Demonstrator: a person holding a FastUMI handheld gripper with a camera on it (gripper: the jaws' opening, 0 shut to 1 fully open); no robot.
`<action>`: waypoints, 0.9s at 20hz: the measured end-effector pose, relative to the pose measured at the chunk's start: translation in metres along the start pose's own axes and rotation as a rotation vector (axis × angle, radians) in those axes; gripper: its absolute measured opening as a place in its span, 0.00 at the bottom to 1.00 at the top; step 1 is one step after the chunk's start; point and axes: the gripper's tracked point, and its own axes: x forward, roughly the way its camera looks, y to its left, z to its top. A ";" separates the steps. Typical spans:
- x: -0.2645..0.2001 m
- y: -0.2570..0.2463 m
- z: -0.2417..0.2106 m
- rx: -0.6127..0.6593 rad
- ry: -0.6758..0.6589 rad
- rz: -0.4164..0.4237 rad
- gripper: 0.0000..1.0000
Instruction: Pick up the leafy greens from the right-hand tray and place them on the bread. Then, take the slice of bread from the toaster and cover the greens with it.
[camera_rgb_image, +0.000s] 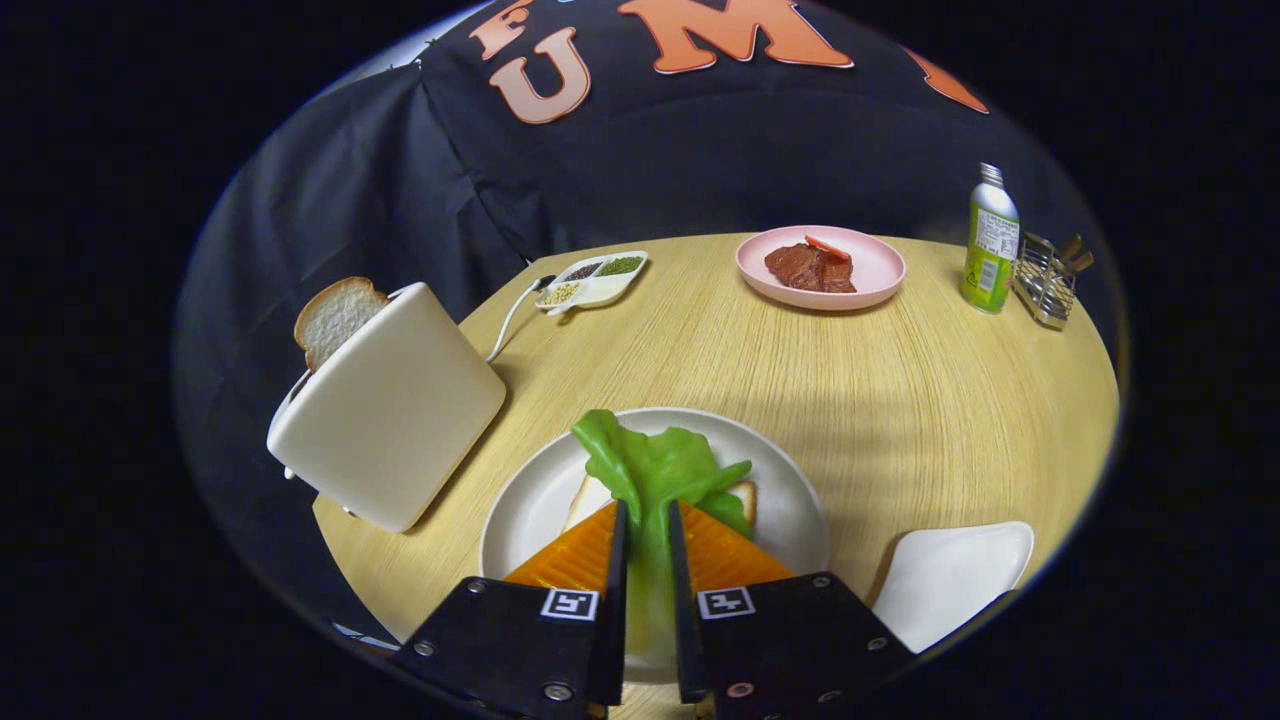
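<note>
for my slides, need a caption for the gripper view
Claw shut on lettuce above bread on a plate; toaster beside it.

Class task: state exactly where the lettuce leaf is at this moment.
The lettuce leaf is pinched between the gripper fingers, over the bread on the round plate, right of the toaster.

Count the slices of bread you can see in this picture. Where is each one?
2. One slice sticks up from the toaster. The other lies on the plate under the greens, which the hand-held gripper is shut on. More may be hidden underneath.
</note>
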 end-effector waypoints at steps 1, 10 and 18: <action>-0.001 0.002 0.004 -0.021 -0.016 0.001 0.25; -0.019 0.006 0.037 -0.070 -0.096 -0.064 0.55; -0.058 0.026 0.090 -0.059 -0.100 -0.097 0.80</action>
